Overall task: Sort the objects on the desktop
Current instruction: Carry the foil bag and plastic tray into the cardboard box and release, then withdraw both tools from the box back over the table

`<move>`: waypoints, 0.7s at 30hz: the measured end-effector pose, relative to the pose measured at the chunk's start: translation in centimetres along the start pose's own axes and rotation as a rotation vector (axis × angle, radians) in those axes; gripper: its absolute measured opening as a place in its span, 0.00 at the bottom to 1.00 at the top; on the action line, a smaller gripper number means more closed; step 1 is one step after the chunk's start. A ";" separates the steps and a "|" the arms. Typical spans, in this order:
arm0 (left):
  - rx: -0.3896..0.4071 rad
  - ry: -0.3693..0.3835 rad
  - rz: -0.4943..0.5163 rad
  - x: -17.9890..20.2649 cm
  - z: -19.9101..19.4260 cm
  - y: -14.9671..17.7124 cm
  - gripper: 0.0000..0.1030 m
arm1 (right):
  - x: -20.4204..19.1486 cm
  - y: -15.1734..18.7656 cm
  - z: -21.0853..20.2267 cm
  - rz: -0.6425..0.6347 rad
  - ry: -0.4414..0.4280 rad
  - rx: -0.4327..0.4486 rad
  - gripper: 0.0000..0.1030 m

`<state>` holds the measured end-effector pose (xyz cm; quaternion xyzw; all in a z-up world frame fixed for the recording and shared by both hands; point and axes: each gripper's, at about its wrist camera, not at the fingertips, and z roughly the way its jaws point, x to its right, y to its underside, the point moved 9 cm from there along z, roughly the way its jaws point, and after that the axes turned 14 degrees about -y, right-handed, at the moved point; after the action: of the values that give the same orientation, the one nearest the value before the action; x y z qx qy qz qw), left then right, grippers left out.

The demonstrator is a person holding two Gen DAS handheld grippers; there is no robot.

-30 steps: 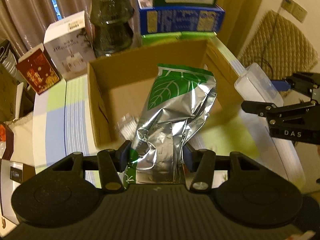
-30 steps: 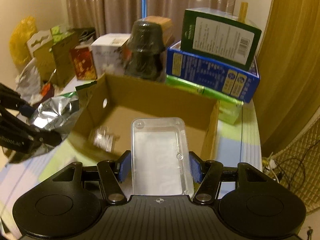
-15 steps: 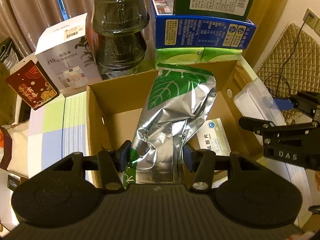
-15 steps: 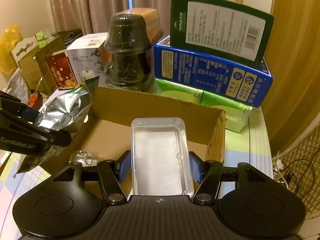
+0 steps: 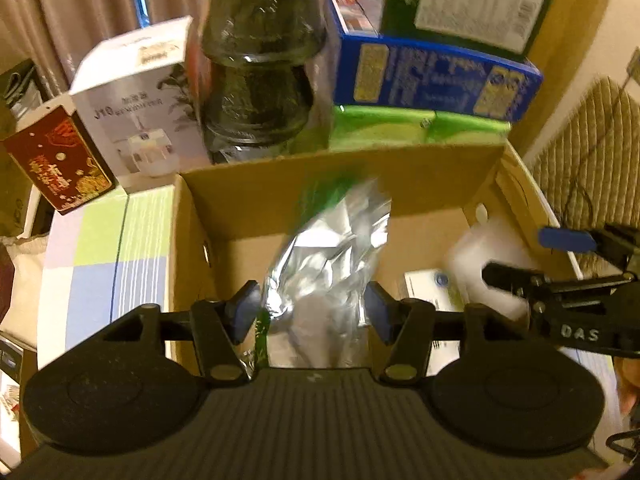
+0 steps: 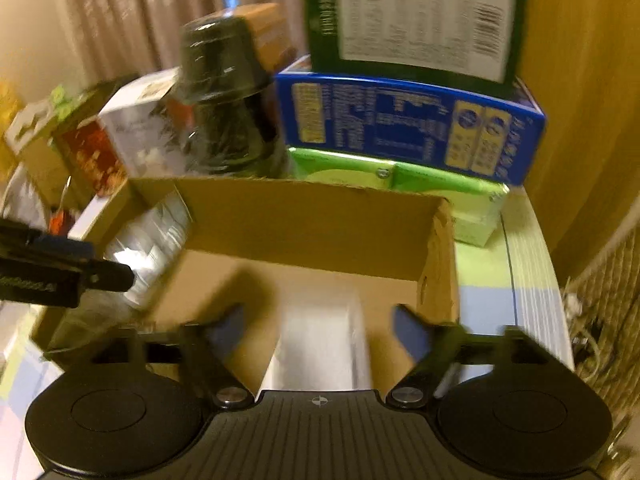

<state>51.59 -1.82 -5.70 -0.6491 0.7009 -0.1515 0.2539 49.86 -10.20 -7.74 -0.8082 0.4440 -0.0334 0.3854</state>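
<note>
The left gripper [image 5: 310, 306], jaws just widening, has the foil bag [image 5: 328, 256] between them, long axis up-frame over the box [image 5: 256, 188]. The right gripper [image 6: 318, 328], just spread clear, frames the clear tray [image 6: 320, 344] low centre, pointing at the far wall.
</note>
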 end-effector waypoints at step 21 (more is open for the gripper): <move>0.049 0.030 -0.031 -0.8 -9.2 10.0 0.67 | -5.5 7.8 -10.3 -0.066 -0.018 0.045 0.88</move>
<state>38.25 -1.02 -3.41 -0.6511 0.6906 -0.1823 0.2569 37.05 -14.61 -4.02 -0.8138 0.4129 -0.0488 0.4062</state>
